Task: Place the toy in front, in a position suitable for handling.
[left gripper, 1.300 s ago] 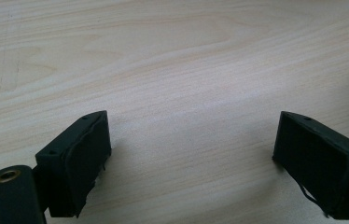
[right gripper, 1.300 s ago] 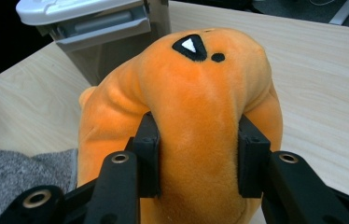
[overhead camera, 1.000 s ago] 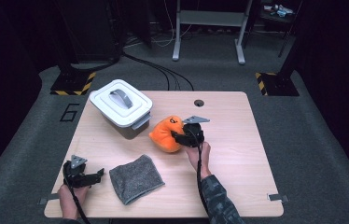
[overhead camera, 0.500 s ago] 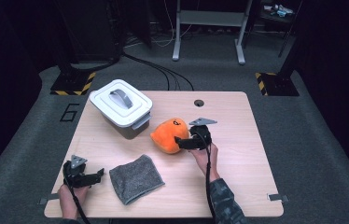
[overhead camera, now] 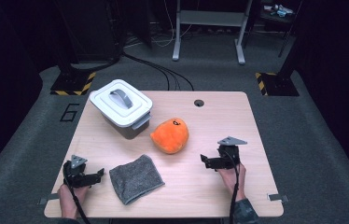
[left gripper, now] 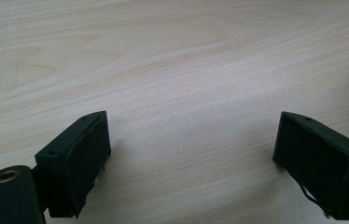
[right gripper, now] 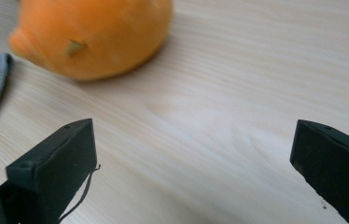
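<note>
Orange plush toy (overhead camera: 170,135) sits mid-frame on the table (overhead camera: 256,121), left of my right gripper (overhead camera: 210,161), whose jaws gape empty; it looks soft and light, best pinched across its rounded body.

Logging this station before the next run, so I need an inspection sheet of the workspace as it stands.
Surface: light wooden table, round hole near its far edge.
Job's things: orange plush toy at the middle, lying free.
Clutter: lidded white container far left; grey cloth near edge.
Grippers: left gripper open over bare wood; right gripper open, apart from the toy.
Cables: one trails from each gripper; black cables on the floor beyond the table.
Surroundings: dark carpet, metal stand legs, hazard-striped bases.
</note>
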Available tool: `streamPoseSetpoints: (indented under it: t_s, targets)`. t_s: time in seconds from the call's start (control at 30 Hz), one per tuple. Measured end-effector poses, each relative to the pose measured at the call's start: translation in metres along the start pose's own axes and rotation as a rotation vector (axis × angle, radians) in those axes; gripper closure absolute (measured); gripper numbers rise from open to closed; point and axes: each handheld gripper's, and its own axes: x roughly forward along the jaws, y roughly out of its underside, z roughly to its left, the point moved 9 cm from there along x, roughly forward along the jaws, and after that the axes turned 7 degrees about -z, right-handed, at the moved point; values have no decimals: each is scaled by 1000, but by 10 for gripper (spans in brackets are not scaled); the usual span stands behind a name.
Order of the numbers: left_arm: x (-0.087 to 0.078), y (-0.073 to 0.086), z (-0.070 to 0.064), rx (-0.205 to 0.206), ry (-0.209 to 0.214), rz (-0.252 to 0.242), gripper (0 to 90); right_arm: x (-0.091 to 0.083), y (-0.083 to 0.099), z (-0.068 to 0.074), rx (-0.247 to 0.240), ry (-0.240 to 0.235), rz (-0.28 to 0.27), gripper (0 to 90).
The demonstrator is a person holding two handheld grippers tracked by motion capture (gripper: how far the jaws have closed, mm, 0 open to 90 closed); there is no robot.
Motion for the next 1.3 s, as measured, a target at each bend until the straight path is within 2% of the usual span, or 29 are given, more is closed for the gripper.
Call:
streamPoseSetpoints:
  t_s: [0.1, 0.17, 0.2, 0.3, 0.5, 0.6, 0.7, 0.8, 0.93, 1.07, 1.13, 1.17, 1.23, 1.3]
  targets:
    - [1, -1, -2, -5, 14, -6, 103, -14, 18, -20, 30, 35, 9, 0]
    - [-1, -1, -3, -5, 27, 5, 103, -19, 25, -28, 33, 61, 18, 0]
    - [-2, -2, -5, -8, 32, -6, 103, -22, 29, -33, 26, 75, 21, 0]
    - [-9, -7, -10, -1, 33, -24, 103, -29, 43, -43, 43, 108, 36, 4]
    - [-29, -26, -25, 24, 53, -88, 104, -33, 55, -54, 34, 149, 53, 6]
    - [-40, -38, -37, 51, 78, -110, 104, -32, 58, -57, 15, 168, 68, 7]
    - [-46, -46, -48, 56, 113, -128, 104, -31, 59, -58, 15, 175, 72, 7]
    - [-48, -51, -67, 94, 159, -122, 104, -31, 61, -61, 4, 187, 82, 6]
    - [-44, -51, -92, 125, 217, -106, 104, -32, 63, -65, 18, 194, 80, 5]
    - [-35, -47, -117, 166, 279, -68, 107, -32, 67, -70, 13, 212, 93, 7]
    - [-29, -43, -128, 179, 302, -43, 107, -32, 68, -70, 30, 215, 88, 6]
    - [-27, -41, -130, 186, 304, -36, 107, -32, 68, -71, 17, 210, 86, 7]
    - [-21, -37, -136, 203, 305, -17, 106, -32, 68, -71, 23, 205, 89, 7]
    - [-16, -35, -139, 203, 296, -7, 107, -31, 69, -70, 24, 200, 89, 10]
